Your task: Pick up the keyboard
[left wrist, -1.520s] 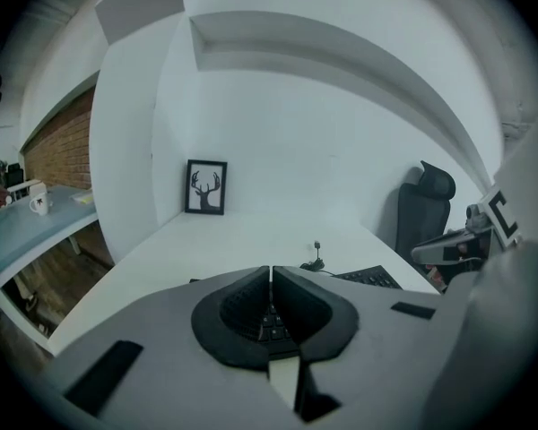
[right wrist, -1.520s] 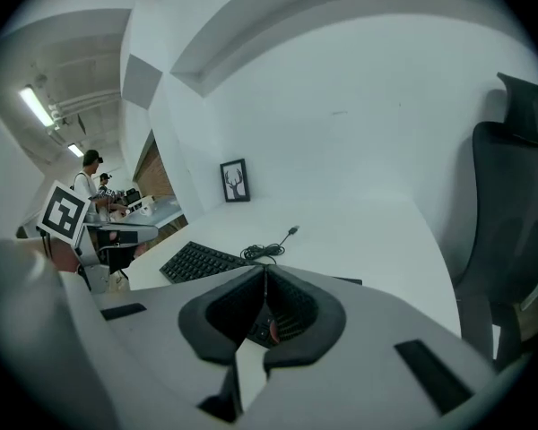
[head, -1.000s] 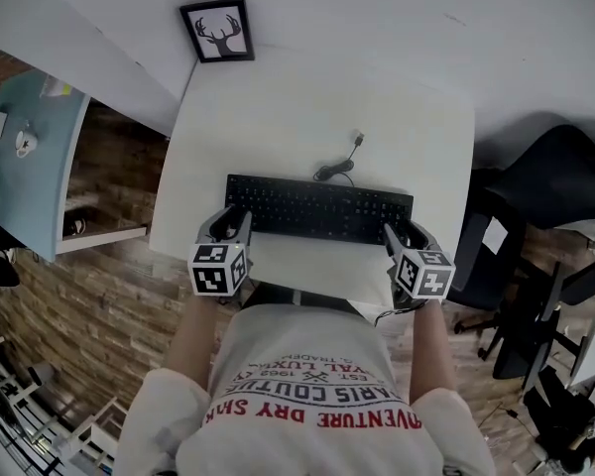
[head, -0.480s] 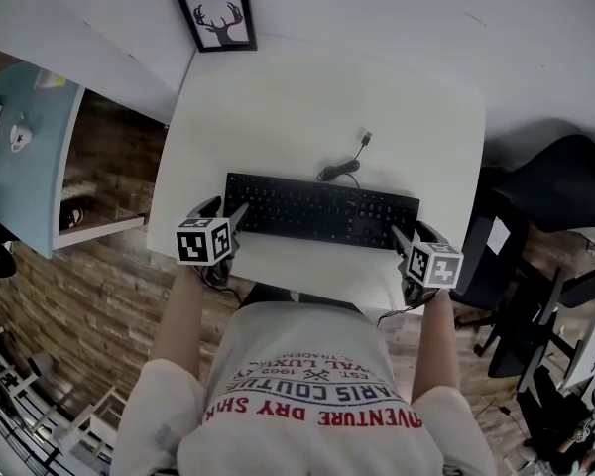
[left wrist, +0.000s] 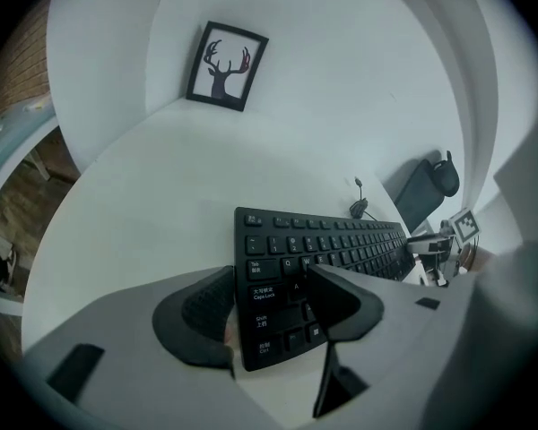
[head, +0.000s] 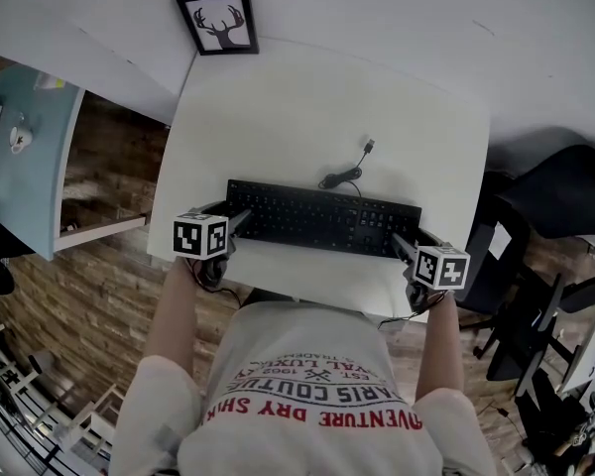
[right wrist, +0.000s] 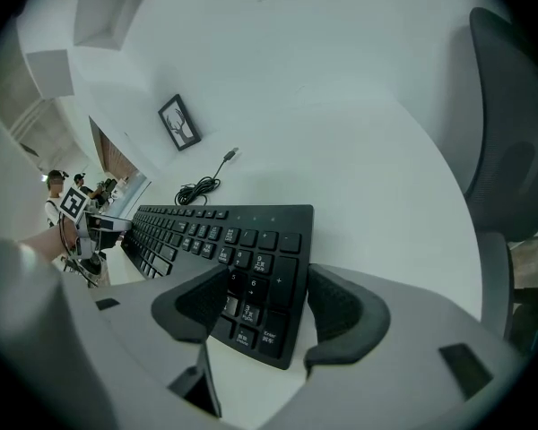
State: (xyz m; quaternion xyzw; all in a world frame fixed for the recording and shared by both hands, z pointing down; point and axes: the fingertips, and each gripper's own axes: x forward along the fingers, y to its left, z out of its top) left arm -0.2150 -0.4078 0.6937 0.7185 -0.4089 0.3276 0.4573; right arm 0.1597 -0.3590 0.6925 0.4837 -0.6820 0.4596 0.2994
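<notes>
We saw the keyboard (head: 323, 218) lying flat on the white surface (head: 278, 107), close to the edge nearest the person, with its long side running across. It was not lifted.

The left hand-held gripper (head: 228, 214) sat at the keyboard's left end with its jaws spread. One jaw was just outside the keyboard's left edge, and the other was over the keys near that corner. The right hand-held gripper (head: 414, 241) was at the keyboard's right end, jaws also spread. One jaw was over the number keys, and the other stood beyond the keyboard's right edge with a gap showing. Neither pair was pressed shut on it.

Behind the keyboard, its black cable (head: 345, 172) lay in a loose coil on the surface, with the plug end pointing away from the keys. Beyond the keyboard's far left, a framed deer picture (head: 218, 24) leaned where the surface met the white wall (head: 397, 8). The rest of the surface behind the keyboard was plain white.

To the right of the keyboard, off the surface, stood a black chair (head: 555, 191). To the keyboard's left, past the surface edge, we saw a brick-patterned floor (head: 89, 305) and a pale blue table (head: 20, 157) carrying small items too small to tell.
</notes>
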